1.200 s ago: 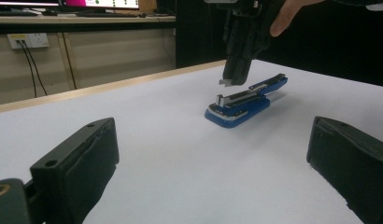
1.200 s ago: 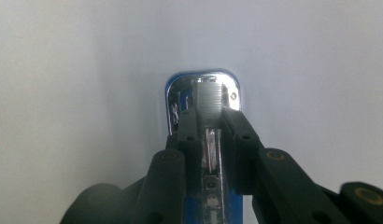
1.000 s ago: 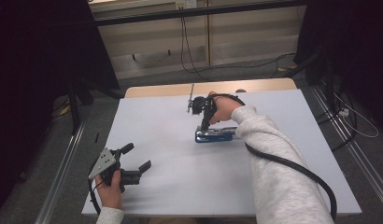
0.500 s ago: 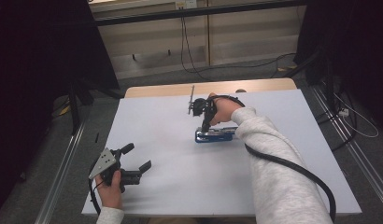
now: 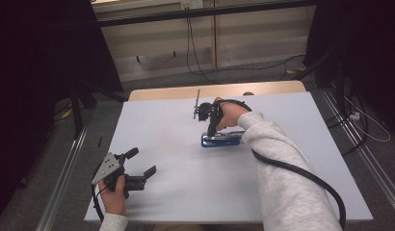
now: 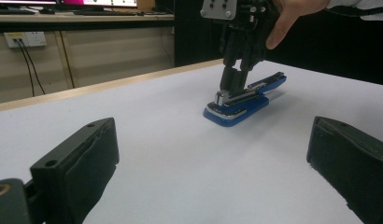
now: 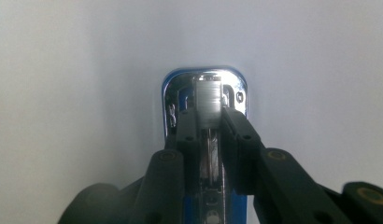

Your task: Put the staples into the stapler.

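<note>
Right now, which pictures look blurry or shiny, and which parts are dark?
In the left gripper view, the big black pads up close are soft and blurry, while the blue stapler farther off looks sharper. In the right gripper view, the stapler's metal front gleams with glare against the pale table. In the high view, the white table is bright but the room's sides are nearly black.

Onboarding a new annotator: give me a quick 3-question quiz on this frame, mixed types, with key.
1. True or false: the left gripper is shut on the blue stapler.
2. What do the right gripper's jaws pinch?
A. the stapler's metal top arm
B. a cable
C. the white table cover
3. The stapler lies on the ____ table cover.

Key: 1 false; 2 A; 3 white.
</note>
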